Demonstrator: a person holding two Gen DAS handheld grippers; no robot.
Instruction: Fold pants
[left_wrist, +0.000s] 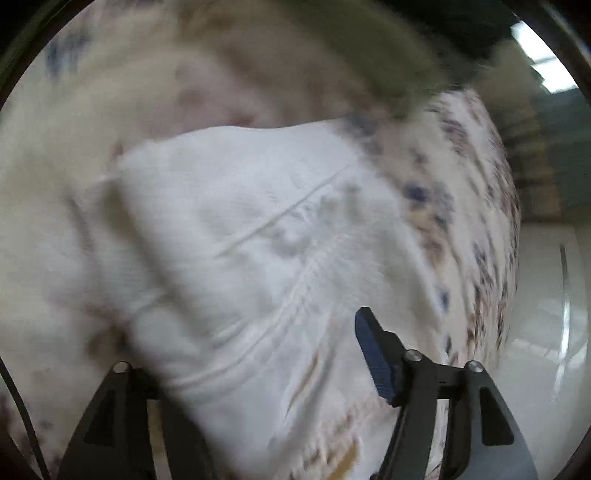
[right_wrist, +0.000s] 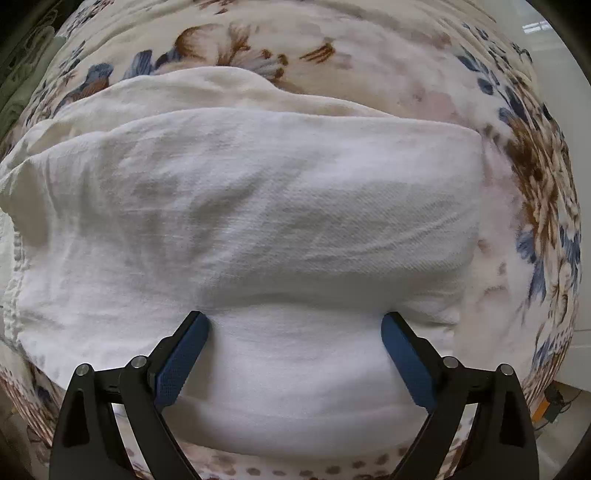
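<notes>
Most of the folding looks done, judged from the right wrist view: the white pants (right_wrist: 258, 229) are seen lying in a compact stacked bundle w/ at least two layers, an upper panel over a lower one, resting on a floral bedspread (right_wrist: 535, 177) (surface looks like a bed, not a worktop). A cream edge of the same or another layer is seen sticking out at the back, so the stack isn't perfectly squared. The right hand-held gripper (right_wrist: 295, 336) is held spread wide, its blue pads (right_wrist: 184, 354) either side of the near fold, touching or just above the cloth; nothing is pinched. The left wrist view is heavily motion-blurred; seams of the pants (left_wrist: 258, 240) can be made out, approx. centre frame, on the same floral cover (left_wrist: 461, 206). Only one blue pad (left_wrist: 373, 354) of the left hand-held gripper (left_wrist: 258, 369) is shown, the other hidden by cloth; the jaws look spread, w/ fabric lying between them but not clamped. Est. remaining: maybe one last fold or just smoothing & squaring of edges; whether a further fold is intended can't be told.
</notes>
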